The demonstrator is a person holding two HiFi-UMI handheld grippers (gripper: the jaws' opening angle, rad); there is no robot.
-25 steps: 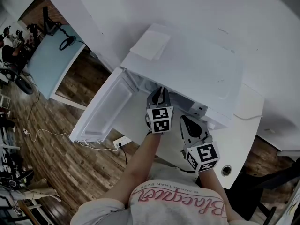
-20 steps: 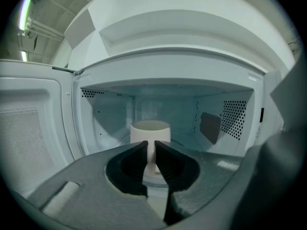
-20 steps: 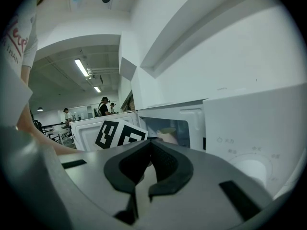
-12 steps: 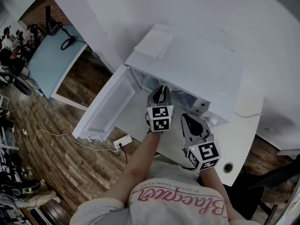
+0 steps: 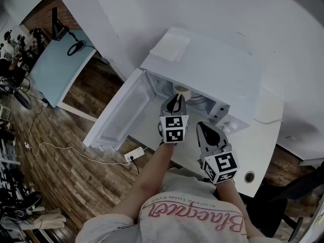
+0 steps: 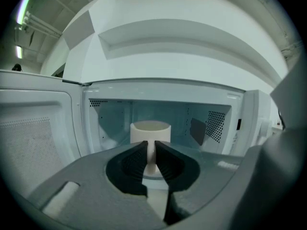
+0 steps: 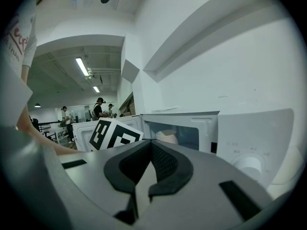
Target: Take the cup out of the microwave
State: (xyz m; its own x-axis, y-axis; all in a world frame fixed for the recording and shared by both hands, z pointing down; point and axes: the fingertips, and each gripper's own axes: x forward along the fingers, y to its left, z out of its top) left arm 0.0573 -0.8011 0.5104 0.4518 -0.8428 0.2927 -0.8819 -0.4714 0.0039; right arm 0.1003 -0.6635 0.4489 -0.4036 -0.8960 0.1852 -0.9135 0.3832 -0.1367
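Note:
The white microwave stands on a white desk with its door swung open to the left. A cream cup shows at the mouth of the cavity. In the left gripper view the cup sits just past the jaws, above the turntable. My left gripper is shut on the cup's handle, a thin white strip between the pads. My right gripper hovers shut and empty in front of the control panel, right of the left one. From there the cup peeks out of the cavity.
A flat white sheet lies on top of the microwave. The desk has a round cable hole near its front. A power strip lies on the wooden floor below. A pale blue table stands far left.
My left gripper has drawn back and up a little with the cup, which now shows at the cavity mouth. The right gripper has shifted slightly the same way.

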